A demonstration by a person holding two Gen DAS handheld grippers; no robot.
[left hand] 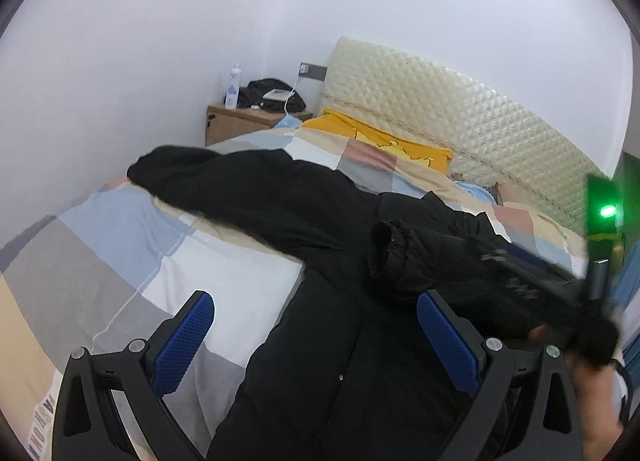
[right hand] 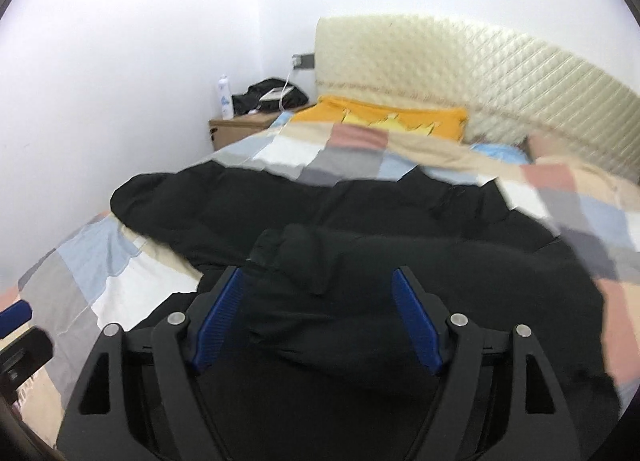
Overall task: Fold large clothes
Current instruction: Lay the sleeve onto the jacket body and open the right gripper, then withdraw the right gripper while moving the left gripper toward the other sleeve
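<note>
A black coat point(right hand: 360, 221) sprawls over the checked quilt point(left hand: 120, 253) on a bed against white walls; left gripper point(left hand: 316, 337) and right gripper point(right hand: 316, 317) gape wide, holding nothing.

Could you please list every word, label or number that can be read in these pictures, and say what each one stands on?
Nothing here reads fully.
Printed strip on the bedcover, left wrist view: dark capital letters, sideways and cut off by the frame; not legible as a word.
Blue label on the white bottle on the nightstand: too small to read.
Yellow print on the orange pillow: shapes only, no readable text.
</note>
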